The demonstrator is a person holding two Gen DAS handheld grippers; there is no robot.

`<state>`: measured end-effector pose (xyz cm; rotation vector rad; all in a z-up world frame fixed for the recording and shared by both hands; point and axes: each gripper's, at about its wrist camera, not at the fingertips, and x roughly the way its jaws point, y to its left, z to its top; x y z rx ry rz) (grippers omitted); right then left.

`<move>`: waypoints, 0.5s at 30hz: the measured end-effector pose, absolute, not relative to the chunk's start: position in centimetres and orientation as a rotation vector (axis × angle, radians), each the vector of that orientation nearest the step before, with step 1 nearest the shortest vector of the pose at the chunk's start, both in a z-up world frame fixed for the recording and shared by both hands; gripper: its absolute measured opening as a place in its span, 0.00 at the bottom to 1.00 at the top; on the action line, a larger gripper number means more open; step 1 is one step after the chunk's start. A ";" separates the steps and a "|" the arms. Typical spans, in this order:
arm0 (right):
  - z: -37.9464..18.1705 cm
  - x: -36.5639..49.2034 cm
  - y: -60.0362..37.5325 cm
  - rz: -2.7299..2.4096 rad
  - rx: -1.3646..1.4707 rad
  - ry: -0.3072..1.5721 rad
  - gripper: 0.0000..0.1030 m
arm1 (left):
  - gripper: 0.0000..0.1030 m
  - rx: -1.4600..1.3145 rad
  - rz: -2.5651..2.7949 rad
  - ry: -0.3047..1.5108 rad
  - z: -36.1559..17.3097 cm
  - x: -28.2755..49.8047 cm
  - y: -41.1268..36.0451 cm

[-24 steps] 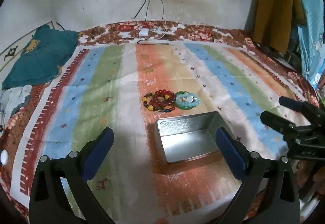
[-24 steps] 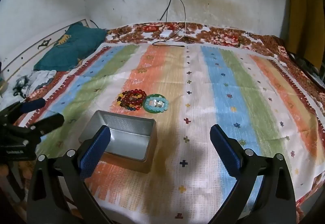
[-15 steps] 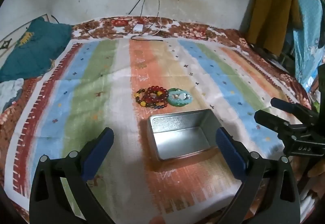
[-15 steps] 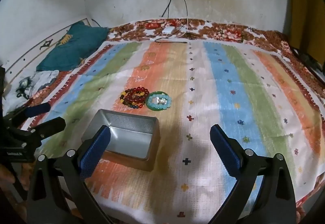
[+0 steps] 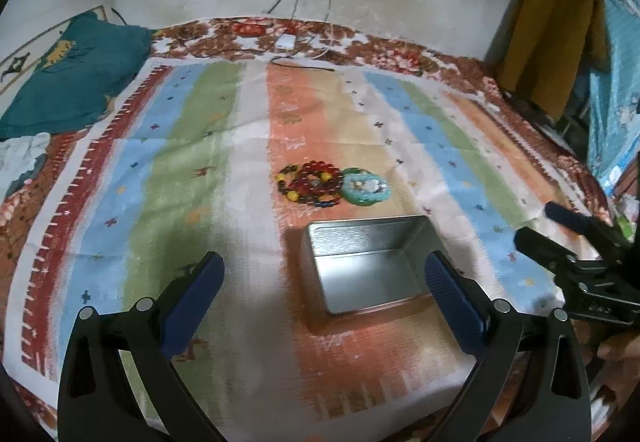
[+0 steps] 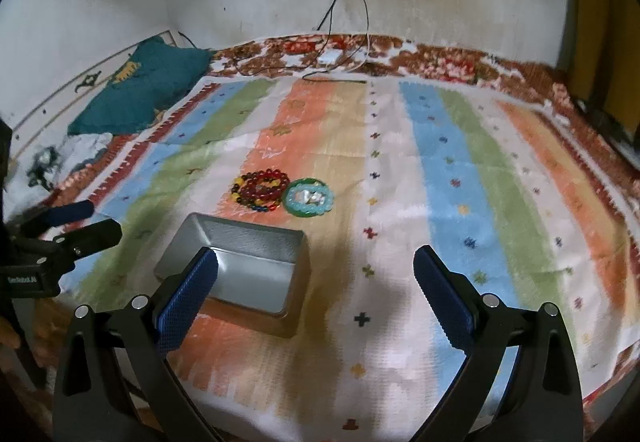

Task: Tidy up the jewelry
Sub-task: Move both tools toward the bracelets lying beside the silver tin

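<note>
We noted the red bead bracelets [image 5: 311, 183] touching the green pendant [image 5: 366, 191] on the striped blanket [image 5: 180, 169], just beyond the open metal tin [image 5: 370, 266]. Our left gripper [image 5: 322, 296] and right gripper [image 6: 316, 292] both hung above the blanket, tongs apart, gripping nothing.

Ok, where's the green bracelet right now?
In both views the green bracelet lies on the striped blanket, touching the red bead bracelets, just beyond the open tin.
</note>
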<state>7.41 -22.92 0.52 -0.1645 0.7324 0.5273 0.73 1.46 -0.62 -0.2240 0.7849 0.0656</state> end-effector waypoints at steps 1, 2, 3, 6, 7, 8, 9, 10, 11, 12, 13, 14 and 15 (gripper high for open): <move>0.5 7.4 -22.9 0.535 -0.169 0.734 0.97 | 0.95 -0.229 0.065 0.786 -0.6 0.7 1.5; 0.5 7.4 -22.8 0.538 -0.169 0.737 0.97 | 0.95 -0.238 0.063 0.789 -0.7 0.7 1.8; 0.5 7.5 -22.7 0.541 -0.166 0.741 0.97 | 0.95 -0.243 0.065 0.792 -0.7 0.7 1.9; 0.4 7.6 -22.9 0.548 -0.153 0.751 0.97 | 0.95 -0.248 0.068 0.799 -0.8 0.8 2.0; 0.3 7.7 -23.0 0.553 -0.147 0.753 0.97 | 0.95 -0.246 0.071 0.795 -0.8 0.8 2.1; 0.4 7.7 -23.0 0.556 -0.144 0.753 0.97 | 0.95 -0.243 0.071 0.791 -0.8 0.8 2.0; 0.4 7.6 -23.0 0.559 -0.142 0.751 0.97 | 0.95 -0.244 0.067 0.788 -0.8 0.8 2.0; 0.4 7.6 -23.0 0.564 -0.142 0.750 0.97 | 0.95 -0.247 0.061 0.788 -0.8 0.8 2.0; 0.5 7.5 -22.9 0.567 -0.144 0.748 0.97 | 0.95 -0.248 0.053 0.790 -0.9 0.8 2.0; 0.5 7.4 -22.8 0.568 -0.146 0.747 0.97 | 0.95 -0.243 0.052 0.793 -1.0 0.9 1.9; 0.5 7.4 -22.7 0.570 -0.149 0.745 0.97 | 0.95 -0.236 0.054 0.797 -1.0 1.0 1.8; 0.6 7.4 -22.6 0.570 -0.150 0.746 0.97 | 0.95 -0.229 0.056 0.802 -1.1 1.0 1.7; 0.6 7.5 -22.5 0.571 -0.149 0.747 0.97 | 0.95 -0.227 0.054 0.806 -1.1 1.1 1.7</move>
